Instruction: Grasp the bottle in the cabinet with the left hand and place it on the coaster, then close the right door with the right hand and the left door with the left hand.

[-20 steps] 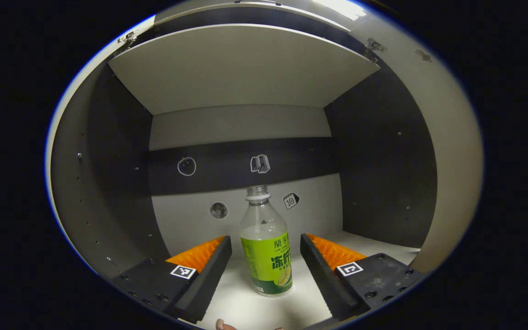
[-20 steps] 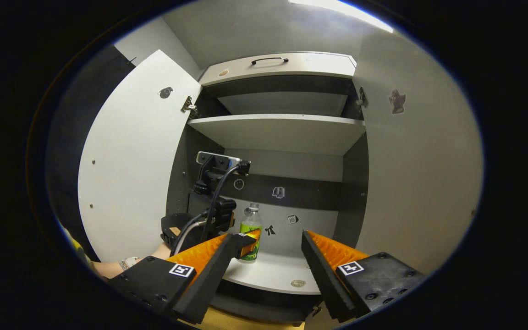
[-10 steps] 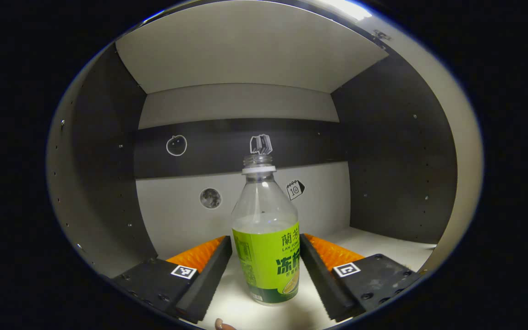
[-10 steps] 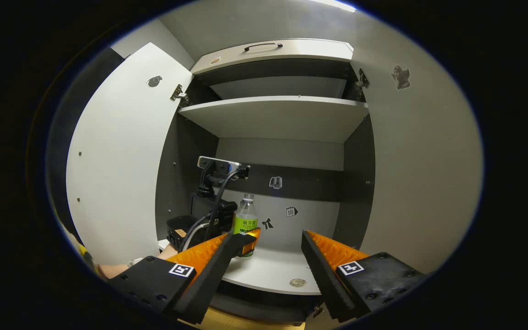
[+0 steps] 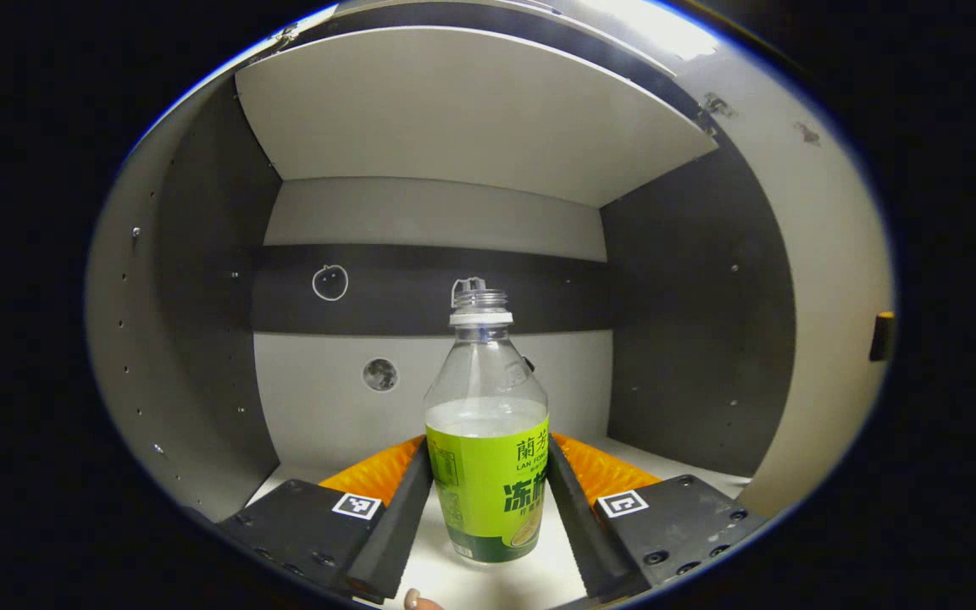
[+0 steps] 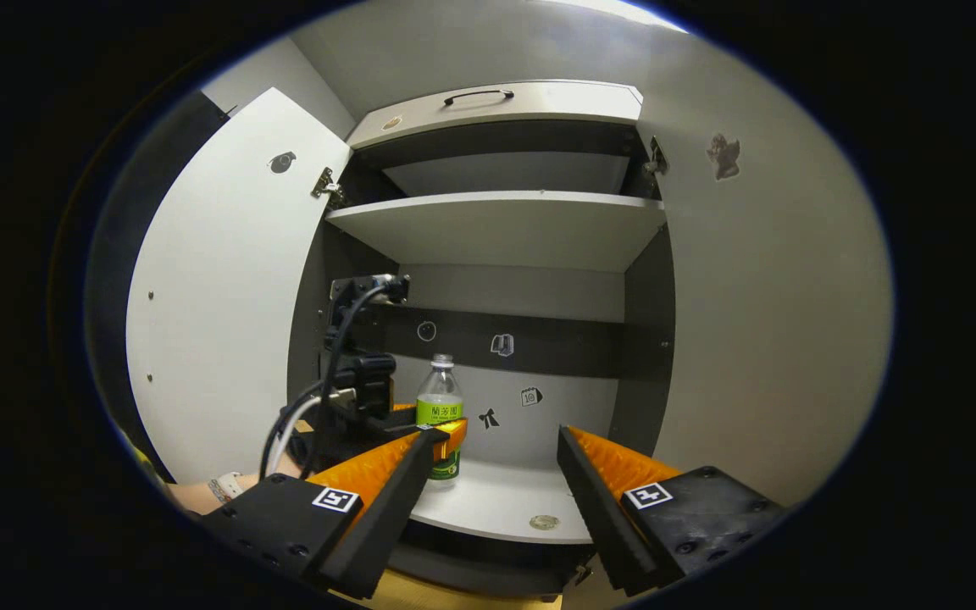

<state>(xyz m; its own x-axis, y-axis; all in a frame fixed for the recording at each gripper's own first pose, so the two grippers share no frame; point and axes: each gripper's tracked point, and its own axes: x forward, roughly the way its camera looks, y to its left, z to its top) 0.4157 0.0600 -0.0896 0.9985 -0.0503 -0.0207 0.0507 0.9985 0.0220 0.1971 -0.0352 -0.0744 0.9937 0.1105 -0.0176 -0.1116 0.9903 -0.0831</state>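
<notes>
Gripping clear green-labelled bottle (image 5: pixel 488 440), left gripper (image 5: pixel 488 500)

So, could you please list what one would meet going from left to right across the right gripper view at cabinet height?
Open white left door → left tongs with black cables → clear plastic bottle with green label → small black bow sticker → calendar sticker → dark inner side wall → open pale right door.
</notes>
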